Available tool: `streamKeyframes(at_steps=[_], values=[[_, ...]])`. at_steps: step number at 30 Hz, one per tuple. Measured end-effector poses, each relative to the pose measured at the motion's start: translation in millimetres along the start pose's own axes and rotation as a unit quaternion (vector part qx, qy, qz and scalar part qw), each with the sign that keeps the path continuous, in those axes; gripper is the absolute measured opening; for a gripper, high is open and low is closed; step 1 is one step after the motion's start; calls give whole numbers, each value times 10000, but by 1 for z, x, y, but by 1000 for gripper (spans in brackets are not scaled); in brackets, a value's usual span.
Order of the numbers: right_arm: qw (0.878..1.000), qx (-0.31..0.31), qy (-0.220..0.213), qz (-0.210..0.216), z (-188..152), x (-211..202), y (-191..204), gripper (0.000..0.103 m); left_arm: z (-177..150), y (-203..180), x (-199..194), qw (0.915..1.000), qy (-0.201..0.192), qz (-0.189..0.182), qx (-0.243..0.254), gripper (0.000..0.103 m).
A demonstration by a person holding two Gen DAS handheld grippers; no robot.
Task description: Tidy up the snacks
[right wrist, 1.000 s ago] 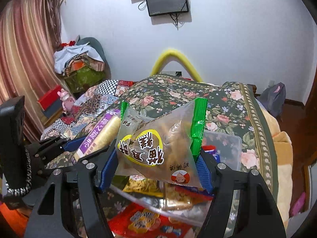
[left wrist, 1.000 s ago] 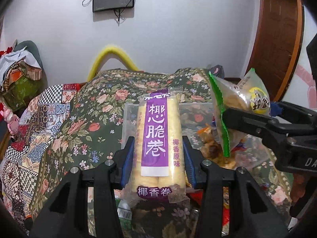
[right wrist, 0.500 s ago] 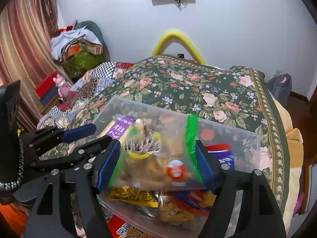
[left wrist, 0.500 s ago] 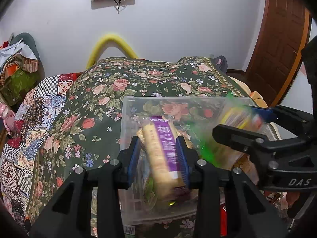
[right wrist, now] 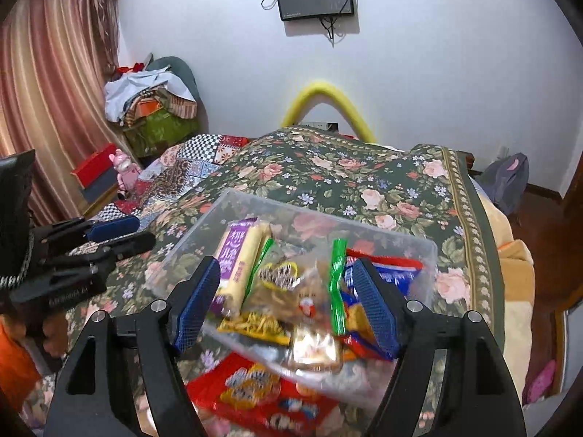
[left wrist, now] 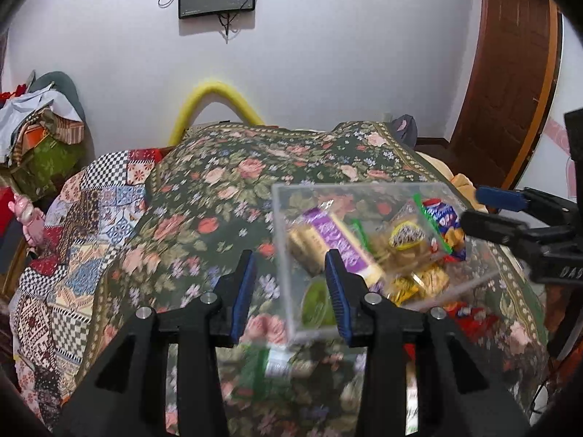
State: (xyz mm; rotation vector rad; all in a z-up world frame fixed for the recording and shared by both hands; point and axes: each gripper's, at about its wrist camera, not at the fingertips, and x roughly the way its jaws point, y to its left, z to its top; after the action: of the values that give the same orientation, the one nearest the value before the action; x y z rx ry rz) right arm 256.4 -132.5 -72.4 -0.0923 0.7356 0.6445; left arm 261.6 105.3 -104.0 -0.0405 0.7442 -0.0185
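Clear glossy plastic bin (right wrist: 419,251), shiny film snack packets (right wrist: 237,255), on matt woven floral cloth (right wrist: 364,171).

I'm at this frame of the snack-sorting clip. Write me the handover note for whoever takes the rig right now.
Left gripper: empty, pads apart, beside the clear bin's near corner.
Right gripper: open, empty, over the bin.
In the bin: purple roll pack, green-edged bag, with other snacks below.
Done: both of those packs are in.
Left: red packet lies on the floral bedspread in front of the bin; a blurred packet is under the left gripper.
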Motion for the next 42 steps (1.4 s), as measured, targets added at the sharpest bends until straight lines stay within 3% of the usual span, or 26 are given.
streamKeyframes(at_steps=[2,13,17,23,32,34,37,42], values=[[10000,-3,18,37,-6,-5,0,73,-9,6,-2,9999,96,10,-44,46],[9979,-241,553,252,-62,-3,7,81,-75,29,17,9957,872,26,-322,48],[9962,-276,779,276,-77,8,11,84,-91,29,30,9933,1116,25,-302,55],[9946,-123,982,310,-89,22,9,85,-100,23,47,9915,1289,85,-159,58],[9939,-136,1086,145,-93,40,13,89,-102,21,65,9924,1211,169,-104,57],[9945,-78,1031,183,-93,39,12,87,-104,20,63,9931,1161,125,-64,55],[9953,-43,946,210,-93,38,11,75,-107,18,59,9939,1094,129,25,53],[9959,34,842,327,-89,37,8,39,-112,11,47,9949,999,43,92,46]])
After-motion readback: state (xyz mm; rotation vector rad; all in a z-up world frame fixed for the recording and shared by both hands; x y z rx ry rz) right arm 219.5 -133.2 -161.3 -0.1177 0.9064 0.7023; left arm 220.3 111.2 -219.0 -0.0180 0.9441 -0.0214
